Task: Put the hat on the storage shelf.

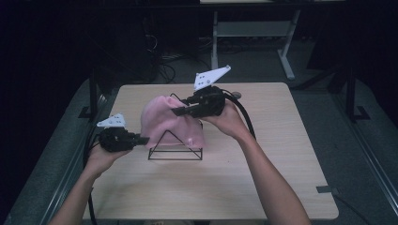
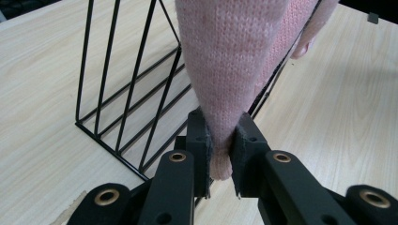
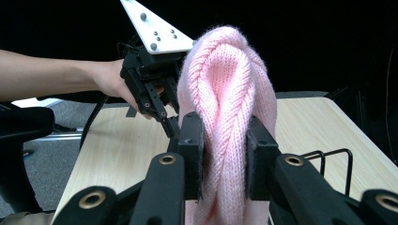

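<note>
Both the left gripper point(image 1: 141, 139) and right gripper point(image 1: 180, 111) clench the pink knit hat point(image 1: 164, 119) over the wire rack point(image 1: 176, 153).

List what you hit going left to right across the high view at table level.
left gripper, shut on the edge of the pink knit garment → that garment draped over the black wire rack → right gripper, shut on its upper fold → bare table.

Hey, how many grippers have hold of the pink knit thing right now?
2. The left gripper pinches a lower edge of the pink knit near the wire rack; the right gripper clamps a fold higher up.
</note>
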The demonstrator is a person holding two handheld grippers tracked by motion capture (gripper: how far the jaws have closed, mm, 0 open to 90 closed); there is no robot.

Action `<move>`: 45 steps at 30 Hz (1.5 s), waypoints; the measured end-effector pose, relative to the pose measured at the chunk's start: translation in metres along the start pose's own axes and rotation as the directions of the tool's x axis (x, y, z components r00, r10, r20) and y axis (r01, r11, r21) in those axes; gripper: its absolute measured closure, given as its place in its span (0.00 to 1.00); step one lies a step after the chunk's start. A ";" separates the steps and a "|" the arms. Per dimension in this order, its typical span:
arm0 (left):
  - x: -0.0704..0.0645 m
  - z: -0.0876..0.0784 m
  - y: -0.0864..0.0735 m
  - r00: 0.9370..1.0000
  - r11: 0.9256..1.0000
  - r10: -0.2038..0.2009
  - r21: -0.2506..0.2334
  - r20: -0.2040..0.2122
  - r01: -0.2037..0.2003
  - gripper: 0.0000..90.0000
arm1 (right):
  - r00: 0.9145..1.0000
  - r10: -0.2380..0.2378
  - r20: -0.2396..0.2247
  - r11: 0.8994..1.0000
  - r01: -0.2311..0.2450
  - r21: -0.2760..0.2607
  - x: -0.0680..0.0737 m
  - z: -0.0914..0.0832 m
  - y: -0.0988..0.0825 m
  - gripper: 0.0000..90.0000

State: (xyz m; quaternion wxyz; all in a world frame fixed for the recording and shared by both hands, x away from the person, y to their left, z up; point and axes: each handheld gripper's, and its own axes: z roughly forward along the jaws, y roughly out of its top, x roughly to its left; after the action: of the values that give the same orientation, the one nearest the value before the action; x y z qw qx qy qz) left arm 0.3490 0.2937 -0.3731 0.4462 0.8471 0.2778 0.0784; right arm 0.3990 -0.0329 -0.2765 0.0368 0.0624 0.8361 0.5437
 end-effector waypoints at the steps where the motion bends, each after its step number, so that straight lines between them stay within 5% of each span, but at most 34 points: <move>1: 0.000 0.000 0.000 1.000 1.000 0.001 0.000 0.000 -0.001 0.87 | 1.000 -0.003 0.001 1.000 0.003 0.002 0.000 0.000 -0.001 0.80; 16: 0.003 0.009 -0.005 1.000 0.999 0.009 0.052 -0.021 -0.008 0.87 | 1.000 0.011 -0.028 0.999 -0.010 0.031 0.001 0.007 -0.012 0.80; 30: 0.007 0.018 -0.009 0.999 0.990 0.034 0.141 -0.039 -0.028 0.89 | 0.999 0.018 -0.029 0.998 -0.016 0.066 0.002 0.014 -0.023 0.80; 35: 0.008 0.021 -0.013 0.999 0.989 0.007 0.145 -0.034 -0.002 0.90 | 0.999 0.030 -0.027 0.997 -0.028 0.067 0.003 0.016 -0.028 0.80; 45: 0.011 0.024 -0.019 0.999 0.987 0.016 0.161 -0.038 -0.010 0.90 | 0.999 0.048 -0.021 0.995 -0.046 0.091 0.003 0.023 -0.034 0.80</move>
State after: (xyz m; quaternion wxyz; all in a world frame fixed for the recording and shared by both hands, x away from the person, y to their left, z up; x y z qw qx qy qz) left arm 0.3595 0.2911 -0.4037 0.3702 0.8805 0.2863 0.0754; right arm 0.3969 -0.0258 -0.3172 0.0114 0.0774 0.8585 0.5068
